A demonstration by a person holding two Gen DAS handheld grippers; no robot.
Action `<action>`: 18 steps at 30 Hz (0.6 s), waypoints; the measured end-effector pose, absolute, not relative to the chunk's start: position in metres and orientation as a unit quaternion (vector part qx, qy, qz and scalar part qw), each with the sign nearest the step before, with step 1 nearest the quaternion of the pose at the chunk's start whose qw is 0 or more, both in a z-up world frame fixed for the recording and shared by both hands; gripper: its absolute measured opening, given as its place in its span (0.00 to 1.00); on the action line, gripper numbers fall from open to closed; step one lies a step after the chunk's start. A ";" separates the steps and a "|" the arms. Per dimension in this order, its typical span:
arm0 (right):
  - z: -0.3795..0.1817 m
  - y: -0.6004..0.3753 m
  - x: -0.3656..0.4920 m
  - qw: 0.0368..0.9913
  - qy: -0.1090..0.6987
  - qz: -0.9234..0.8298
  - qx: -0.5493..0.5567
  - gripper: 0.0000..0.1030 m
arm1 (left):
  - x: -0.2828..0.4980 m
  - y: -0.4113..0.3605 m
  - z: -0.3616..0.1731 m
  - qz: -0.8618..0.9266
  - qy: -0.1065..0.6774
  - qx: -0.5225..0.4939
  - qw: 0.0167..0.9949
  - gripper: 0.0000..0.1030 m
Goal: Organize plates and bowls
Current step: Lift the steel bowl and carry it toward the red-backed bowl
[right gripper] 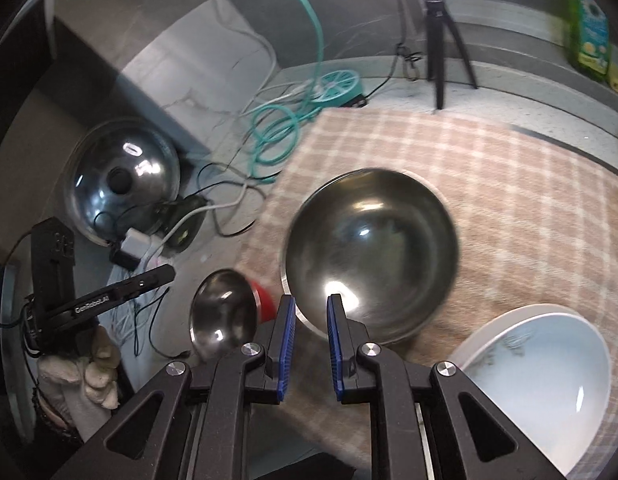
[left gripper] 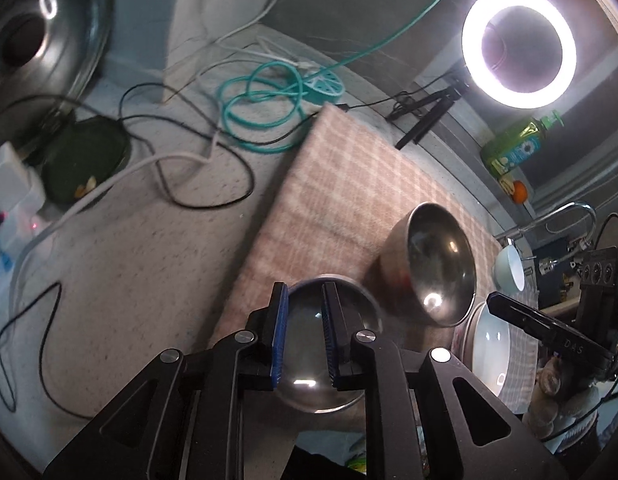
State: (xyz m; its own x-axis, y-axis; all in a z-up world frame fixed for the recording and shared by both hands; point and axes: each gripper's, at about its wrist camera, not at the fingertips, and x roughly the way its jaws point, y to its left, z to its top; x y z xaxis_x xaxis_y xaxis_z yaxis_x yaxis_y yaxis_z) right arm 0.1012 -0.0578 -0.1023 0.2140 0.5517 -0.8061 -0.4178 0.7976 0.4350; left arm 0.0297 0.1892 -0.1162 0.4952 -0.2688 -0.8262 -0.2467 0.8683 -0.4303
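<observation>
My left gripper is shut on the rim of a small steel bowl, held tilted over the edge of the checked cloth. The same small bowl, red on the outside, shows in the right wrist view with the left gripper's body beside it. A large steel bowl sits on the cloth; it also shows in the left wrist view. My right gripper has its jaws astride the large bowl's near rim, with a gap around it. A pale blue bowl sits at the right.
Teal and black cables lie on the speckled counter. A steel pot lid leans at the left. A ring light on a tripod and a green bottle stand at the back. A white cup sits near the tap.
</observation>
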 end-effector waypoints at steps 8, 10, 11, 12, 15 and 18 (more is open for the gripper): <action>-0.124 -0.021 0.085 0.744 0.574 0.339 0.042 0.14 | 0.011 0.187 -0.124 0.002 0.500 -0.253 0.828 0.15; -0.128 -0.015 0.083 0.738 0.579 0.345 0.042 0.14 | 0.008 0.183 -0.128 0.004 0.503 -0.242 0.829 0.15; -0.129 -0.012 0.082 0.735 0.581 0.347 0.042 0.14 | 0.007 0.182 -0.130 0.005 0.505 -0.241 0.829 0.15; -0.131 -0.009 0.081 0.734 0.582 0.348 0.040 0.14 | 0.007 0.182 -0.133 0.005 0.507 -0.243 0.827 0.15; -0.137 0.002 0.078 0.732 0.586 0.345 0.028 0.14 | 0.006 0.185 -0.139 0.009 0.511 -0.252 0.822 0.15; -0.144 0.009 0.079 0.731 0.592 0.339 0.020 0.14 | 0.006 0.186 -0.142 0.010 0.513 -0.250 0.821 0.15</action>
